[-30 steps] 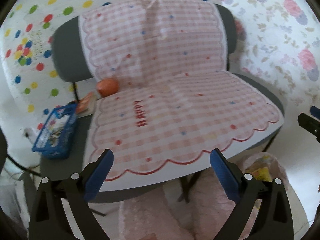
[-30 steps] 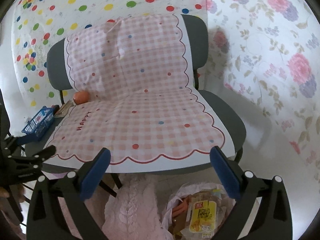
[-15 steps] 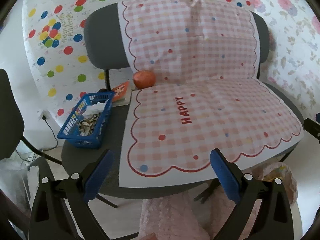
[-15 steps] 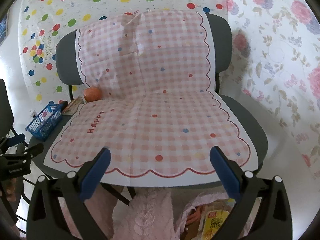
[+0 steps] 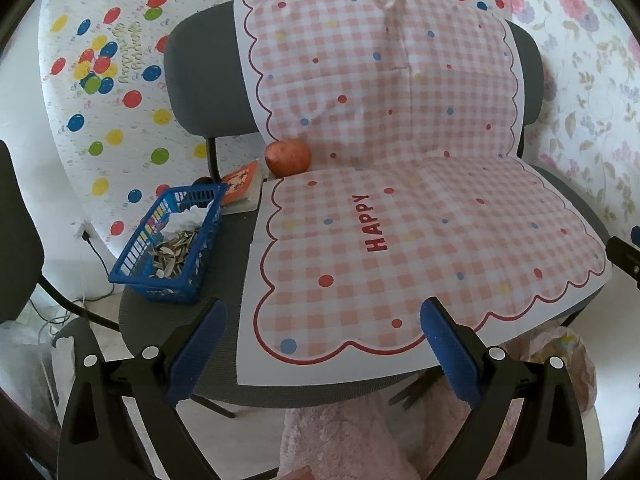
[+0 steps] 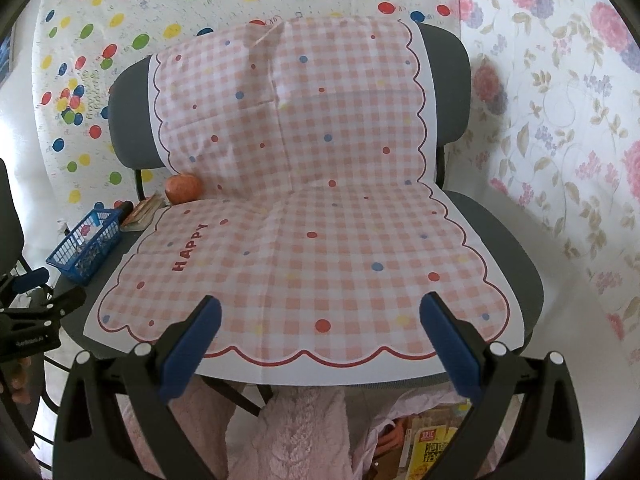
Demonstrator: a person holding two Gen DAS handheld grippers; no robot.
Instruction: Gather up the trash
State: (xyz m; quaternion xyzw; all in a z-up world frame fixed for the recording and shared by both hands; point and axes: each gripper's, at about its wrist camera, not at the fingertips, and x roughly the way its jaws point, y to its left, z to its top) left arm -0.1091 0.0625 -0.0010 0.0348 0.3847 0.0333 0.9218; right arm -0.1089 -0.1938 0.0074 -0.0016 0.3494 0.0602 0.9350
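Left gripper [image 5: 322, 334]: jaws spread wide, nothing between the blue pads, hovering at the front edge of the grey chair [image 5: 200, 72]. Right gripper [image 6: 318, 330]: same, wide apart and empty, over the front edge further right.

Seat and backrest covered by a pink checked sheet [image 5: 400, 220] printed "HAPPY"; nothing lies on it in front of either gripper.

Trash: blue basket [image 5: 168, 240] on the bare seat left of the sheet, holding seed husks [image 5: 172, 252] and a white crumpled tissue [image 5: 192, 214]. Behind it an orange card pack [image 5: 240, 178], then a red apple [image 5: 288, 158] against the backrest.

Below the seat, right side: plastic bag [image 6: 424, 436] with wrappers. Pink fluffy fabric [image 6: 296, 432] under both grippers.

Second dark chair [image 5: 16, 232] at far left, just beside the basket side.
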